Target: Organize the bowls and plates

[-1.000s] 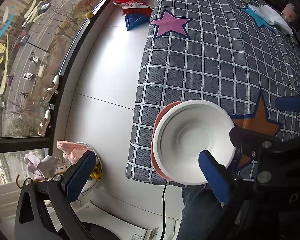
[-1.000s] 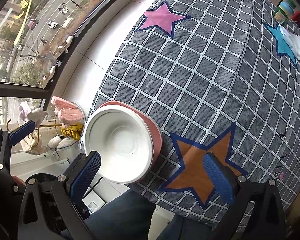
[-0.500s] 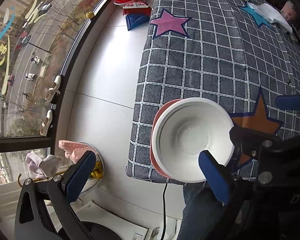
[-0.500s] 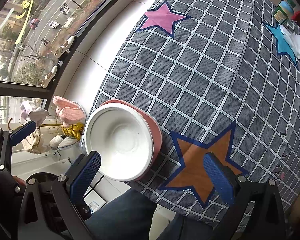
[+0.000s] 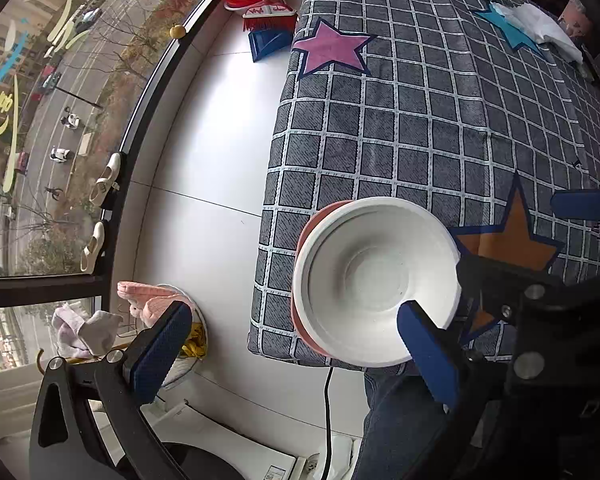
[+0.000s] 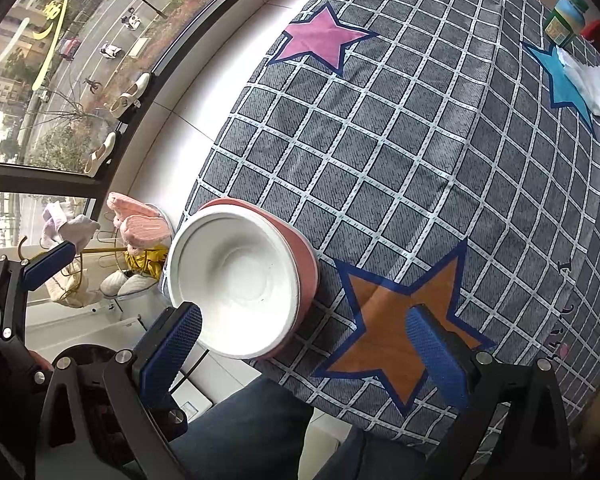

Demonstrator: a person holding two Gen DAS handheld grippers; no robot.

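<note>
on a star-patterned checked tablecloth (image 6: 420, 128) beside a street-side window, the white bowl (image 6: 236, 284) nested in a pink bowl (image 6: 306, 264) lies left of the wide-open right gripper (image 6: 304, 348), as the left gripper (image 5: 288, 344), equally wide and empty, hangs by its near rim.

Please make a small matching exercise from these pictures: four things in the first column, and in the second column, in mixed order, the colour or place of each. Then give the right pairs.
Things:
1. white bowl
2. pink bowl
3. orange star
4. green-capped bottle

Descriptions:
A. printed on the checked cloth, just beside the stacked bowls
B. stands at the far end of the table
C. nested inside another bowl, near the table's edge
D. underneath, only its rim and side show

Pairs: 1-C, 2-D, 3-A, 4-B
</note>
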